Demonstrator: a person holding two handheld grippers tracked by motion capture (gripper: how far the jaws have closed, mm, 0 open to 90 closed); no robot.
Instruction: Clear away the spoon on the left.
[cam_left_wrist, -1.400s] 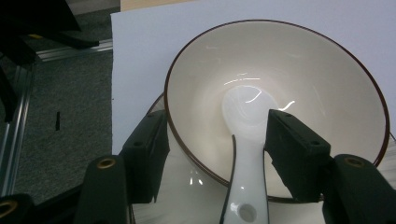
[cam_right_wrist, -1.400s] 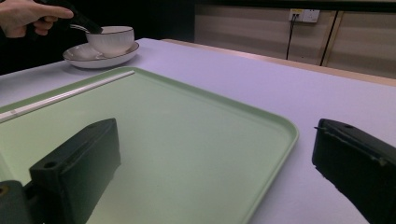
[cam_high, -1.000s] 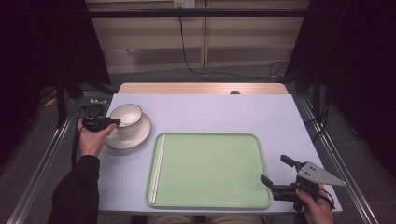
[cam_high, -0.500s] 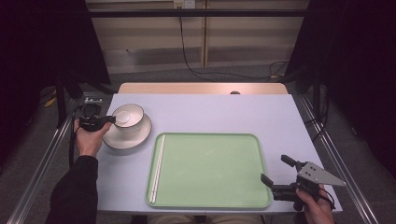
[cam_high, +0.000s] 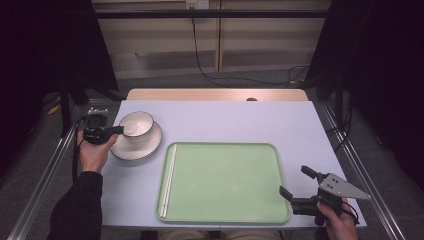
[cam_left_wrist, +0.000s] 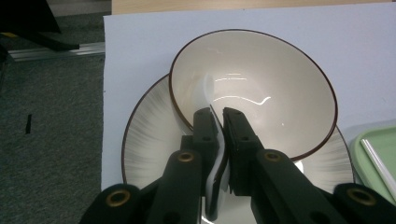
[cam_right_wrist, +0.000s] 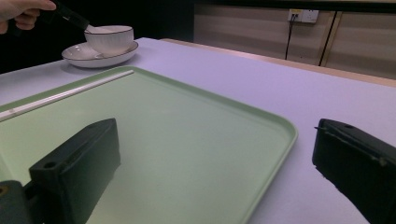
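Plainly white, the spoon (cam_left_wrist: 208, 95) (curved handle) looks glossy.

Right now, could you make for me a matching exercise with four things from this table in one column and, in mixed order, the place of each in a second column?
Things:
1. bowl
2. white spoon
3. chopsticks
4. right gripper

Places:
A. lying along the left edge of the green tray
B. standing on the plate
C. open, at the near right corner of the tray
D. handle clamped in the left gripper, its end inside the bowl

Right pairs: 1-B, 2-D, 3-A, 4-C
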